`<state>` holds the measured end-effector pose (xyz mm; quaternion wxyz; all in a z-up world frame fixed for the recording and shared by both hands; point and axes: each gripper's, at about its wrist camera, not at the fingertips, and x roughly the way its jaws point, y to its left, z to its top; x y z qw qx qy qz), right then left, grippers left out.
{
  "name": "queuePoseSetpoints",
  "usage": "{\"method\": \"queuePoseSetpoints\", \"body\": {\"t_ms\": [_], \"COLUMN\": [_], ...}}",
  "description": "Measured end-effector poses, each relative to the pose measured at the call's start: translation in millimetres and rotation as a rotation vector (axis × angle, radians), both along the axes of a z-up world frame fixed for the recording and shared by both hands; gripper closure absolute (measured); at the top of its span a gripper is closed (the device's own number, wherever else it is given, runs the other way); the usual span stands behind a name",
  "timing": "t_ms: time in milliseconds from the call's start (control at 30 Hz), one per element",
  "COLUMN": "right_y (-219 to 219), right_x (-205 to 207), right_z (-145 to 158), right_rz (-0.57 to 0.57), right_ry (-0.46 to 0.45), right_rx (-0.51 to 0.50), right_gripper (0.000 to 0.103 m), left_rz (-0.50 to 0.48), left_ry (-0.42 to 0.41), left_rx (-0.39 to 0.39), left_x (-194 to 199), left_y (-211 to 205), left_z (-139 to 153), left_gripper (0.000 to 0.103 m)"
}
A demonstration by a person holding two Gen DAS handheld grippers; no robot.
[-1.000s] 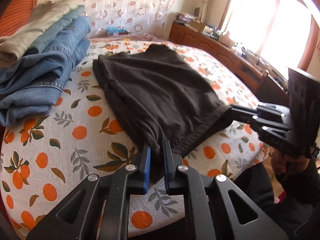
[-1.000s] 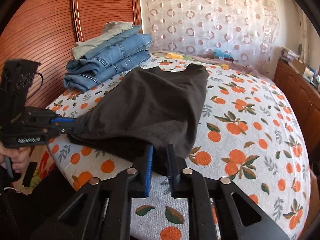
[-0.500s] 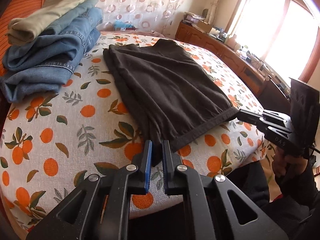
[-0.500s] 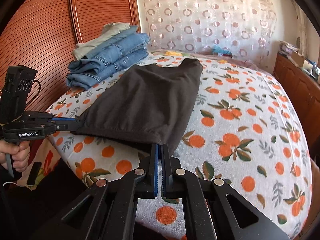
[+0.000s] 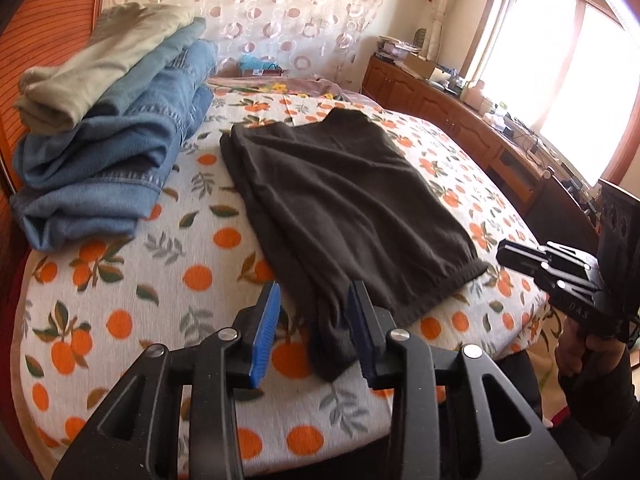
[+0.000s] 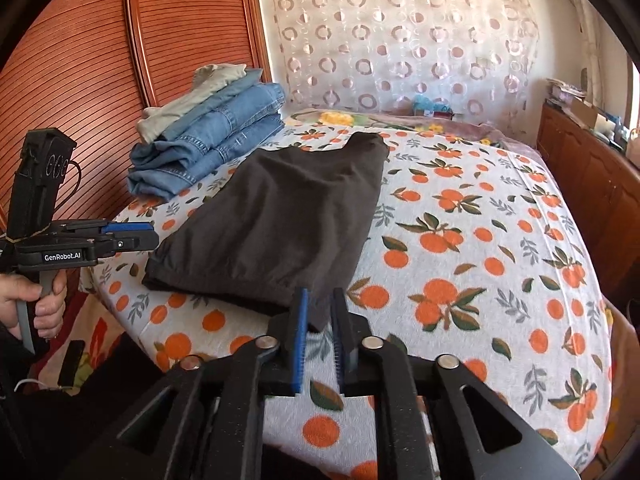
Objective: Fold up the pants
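Observation:
Dark brown pants (image 5: pixel 352 204) lie flat on the orange-print bed, also in the right wrist view (image 6: pixel 280 224). My left gripper (image 5: pixel 316 328) is open, its jaws wide apart around the pants' near left corner, which lies loose between them. My right gripper (image 6: pixel 320 328) is open with a narrow gap, the pants' near right corner just between the jaws. Each gripper shows in the other's view: the right one (image 5: pixel 560 276) beside the hem, the left one (image 6: pixel 100 240) at the bed's edge.
A stack of folded jeans and a beige garment (image 5: pixel 108 140) sits at the bed's far left, also in the right wrist view (image 6: pixel 208 136). A wooden headboard (image 6: pixel 100 60) stands on the left. A wooden cabinet (image 5: pixel 460 116) runs along the right under a window.
Both grippers pulled the pants flat toward the bed's near edge, then opened and let go of the corners. The left jaws opened wide, the right ones slightly.

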<state>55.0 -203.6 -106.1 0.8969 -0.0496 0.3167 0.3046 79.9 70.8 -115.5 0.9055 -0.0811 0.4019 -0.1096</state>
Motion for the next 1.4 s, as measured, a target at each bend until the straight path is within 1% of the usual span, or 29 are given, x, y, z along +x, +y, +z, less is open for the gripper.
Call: {"method": "queuePoseSetpoints", "body": {"t_ms": [100,200,233,267,367,467,533,600,633,667,733,833,900,1033,1133,1167,1233,1300,1333,1367,1400], "right_y": [11,23,26,29,33,34,35,35,36,37,39,38,36,34,33,33,32,32,32,31,31], "right_x": [8,18,21,24,31,36,39,38,36,35,34,35,34,33,33,33,32,33,33,33,33], "right_z": [-3,-8,-11,-13,-20,-27,-33,-35,-36,-36,-37,-39,-39,-38,-38,-38,-37,-37,-36,-36,-35], "right_rz": [-0.004,0.001,0.001,-0.001,-0.008,-0.017,-0.019,-0.019,-0.02,-0.021,-0.023,-0.017,-0.013,-0.011,-0.011,-0.011,-0.012,-0.013,-0.015,-0.016,-0.018], "right_ry": [-0.01,-0.007,-0.005,-0.007,0.001,0.016,0.03,0.011,0.0,-0.008,-0.019,-0.02,-0.018,-0.019,-0.014,-0.012,-0.01,-0.005,-0.001,0.003,0.009], "right_rx": [-0.008,-0.005,-0.01,-0.016,-0.028,-0.036,-0.04,-0.035,-0.037,-0.04,-0.042,-0.035,-0.029,-0.027,-0.025,-0.026,-0.028,-0.027,-0.026,-0.025,-0.024], "right_gripper": [0.081,0.075,0.074,0.074,0.072,0.067,0.064,0.062,0.061,0.061,0.06,0.06,0.059,0.059,0.059,0.059,0.059,0.059,0.059,0.059,0.059], "left_rz": [-0.026,-0.061,-0.061,-0.06,-0.034,-0.006,-0.003,-0.006,-0.013,-0.024,-0.02,0.021,0.028,0.023,0.03,0.034,0.038,0.022,0.013,0.01,0.007], "left_ry": [-0.029,-0.019,-0.005,0.007,0.046,0.071,0.07,0.064,0.058,0.053,0.034,-0.016,-0.013,0.021,0.032,0.035,0.04,0.042,0.04,0.035,0.03], "left_rx": [0.007,0.001,0.008,0.017,0.044,0.045,0.032,0.032,0.037,0.041,0.048,0.028,0.021,0.043,0.031,0.028,0.024,0.016,0.011,0.011,0.014], "left_x": [9,20,24,27,33,33,31,28,27,25,22,13,9,5,2,1,1,0,0,-1,-3], "left_y": [-8,-16,-17,-19,-19,-14,-12,-12,-13,-15,-15,-6,-1,-5,-6,-6,-6,-7,-7,-8,-9], "left_z": [4,0,-3,-6,-16,-23,-25,-24,-24,-24,-23,-14,-13,-22,-22,-21,-20,-19,-19,-18,-17], "left_gripper": [0.067,0.069,0.073,0.074,0.074,0.074,0.074,0.074,0.08,0.09,0.095,0.096,0.096,0.096,0.095,0.091,0.089,0.083,0.079,0.073,0.069]}}
